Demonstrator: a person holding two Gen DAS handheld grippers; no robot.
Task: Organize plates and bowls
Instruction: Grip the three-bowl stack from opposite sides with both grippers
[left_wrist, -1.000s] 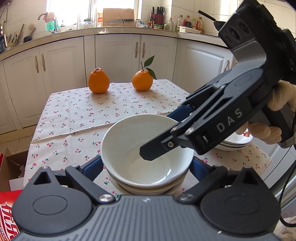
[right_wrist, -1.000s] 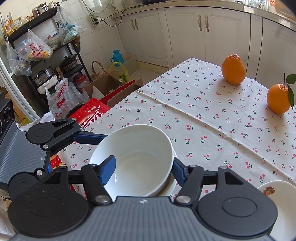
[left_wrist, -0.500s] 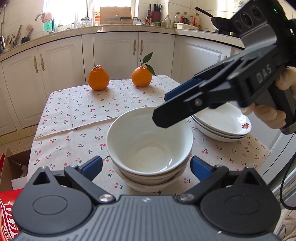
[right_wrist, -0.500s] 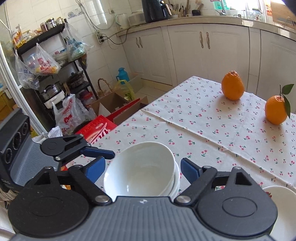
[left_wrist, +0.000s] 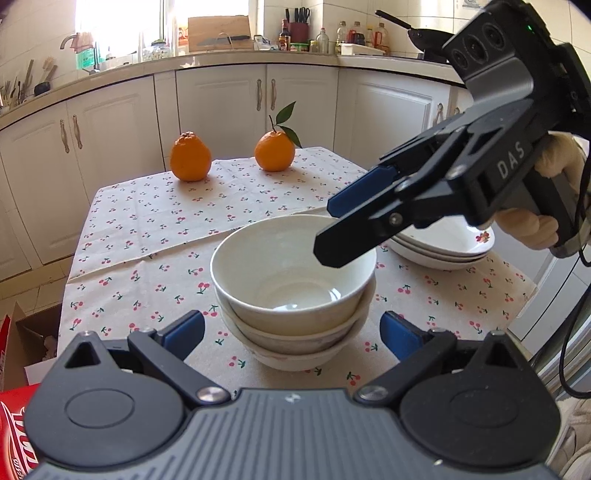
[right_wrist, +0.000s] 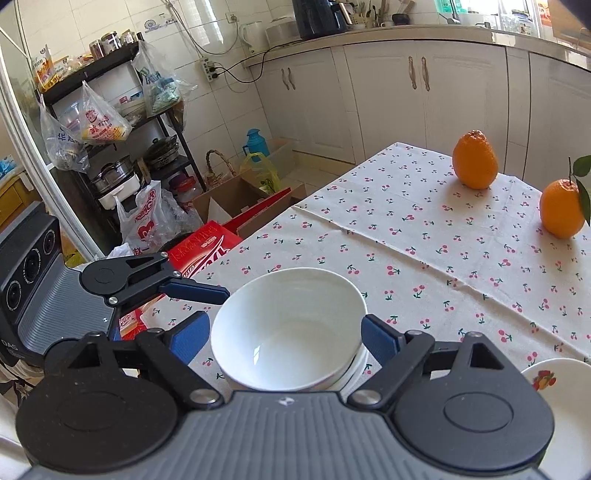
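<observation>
bowl stack (left_wrist: 295, 291) tabletop (left_wrist: 155, 229) centre | 2 oranges (left_wrist: 190, 161) 12 o'clock | plates (left_wrist: 443, 247) 3 o'clock | left gripper (left_wrist: 291, 328) spread, empty | right gripper (right_wrist: 284, 334) spread, over bowls

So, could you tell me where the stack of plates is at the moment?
In the left wrist view the stack of plates sits on the tablecloth to the right of the stacked bowls, partly behind the right gripper.

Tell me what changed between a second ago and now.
The right gripper let go of the top bowl: a second ago one finger was inside it on the rim; now it is open, lifted off and drawn back. The left gripper also backed off a little, open, pads clear of the bowl stack. Unchanged: the three stacked bowls, the plate stack, both oranges on the tablecloth.
</observation>
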